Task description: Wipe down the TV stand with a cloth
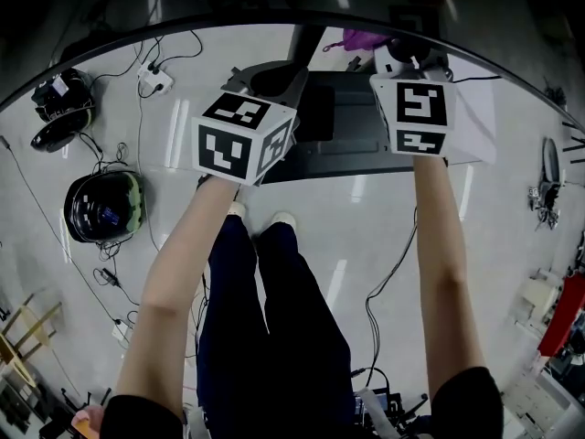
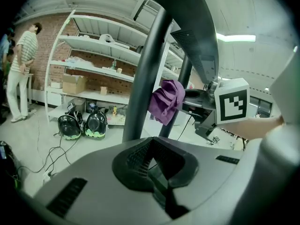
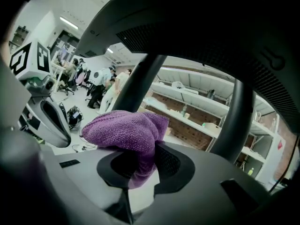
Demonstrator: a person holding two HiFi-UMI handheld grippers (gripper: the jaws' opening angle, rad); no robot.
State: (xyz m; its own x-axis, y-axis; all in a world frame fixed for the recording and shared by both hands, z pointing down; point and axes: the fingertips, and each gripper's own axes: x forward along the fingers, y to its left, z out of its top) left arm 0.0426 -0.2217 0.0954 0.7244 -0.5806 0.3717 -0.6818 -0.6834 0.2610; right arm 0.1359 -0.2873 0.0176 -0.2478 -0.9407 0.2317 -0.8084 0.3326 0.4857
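**Item: cloth, wiping.**

**Hold:** the right tongs [image 3: 136, 172] are closed on a gathered fold of the cloth [image 3: 124, 130]. The rest bulges in a wad above their tips. The left tongs [image 2: 157, 177] are closed with nothing between them.

**Handling (judged):** light, soft and limp, not fragile. The pile should grip rather than slip. A pinch through a bunched wad, as here, looks secure, whereas a single edge would trail.

**Appearance:** purple, looped towelling weave, crumpled.

**Place:** at the right tongs' tips, off to the right of the left tongs. A dark upright of the TV stand [image 1: 338, 131] rises just beyond the cloth, though contact cannot be told. The stand's base lies below both tongs.
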